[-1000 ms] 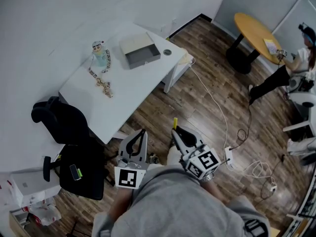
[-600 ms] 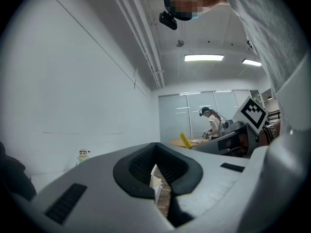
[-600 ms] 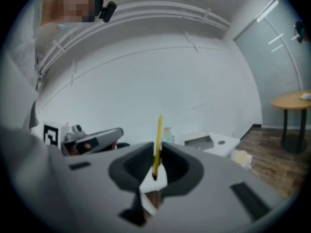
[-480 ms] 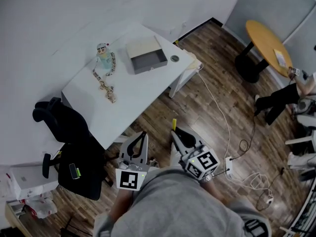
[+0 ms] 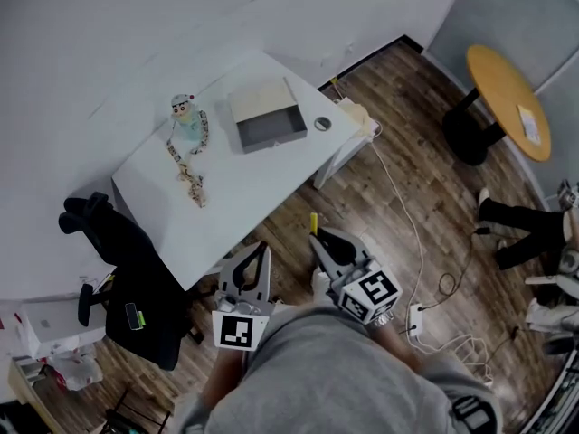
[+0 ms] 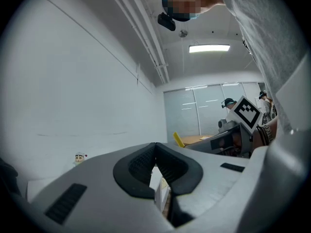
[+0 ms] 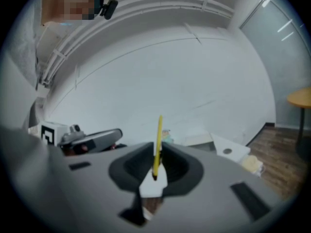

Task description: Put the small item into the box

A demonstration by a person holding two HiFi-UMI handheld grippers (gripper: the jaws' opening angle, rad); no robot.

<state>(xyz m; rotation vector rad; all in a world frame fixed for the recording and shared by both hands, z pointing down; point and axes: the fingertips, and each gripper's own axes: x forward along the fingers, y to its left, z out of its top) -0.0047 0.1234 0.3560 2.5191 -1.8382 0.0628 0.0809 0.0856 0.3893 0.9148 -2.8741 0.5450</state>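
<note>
The open grey box (image 5: 267,121) sits at the far end of the white table (image 5: 240,193), with a small round disc (image 5: 322,124) beside it. Both grippers are held low in front of the person, well short of the table. My right gripper (image 5: 317,237) is shut on a thin yellow stick (image 5: 314,222), which stands up between the jaws in the right gripper view (image 7: 157,144). My left gripper (image 5: 257,246) is shut with nothing in it; its pads (image 6: 146,165) touch. In the right gripper view the box (image 7: 197,140) lies far ahead.
A small figurine (image 5: 184,110) and a beaded chain (image 5: 190,165) lie on the table's left part. A black office chair (image 5: 127,260) stands at its near left. Cables and a power strip (image 5: 418,319) lie on the wood floor. A round orange table (image 5: 507,89) and another person's legs (image 5: 525,233) are at right.
The head view has shifted, so the table and the orange table sit a little further right. The person at right has slid toward the edge. Both grippers keep their pose and hold.
</note>
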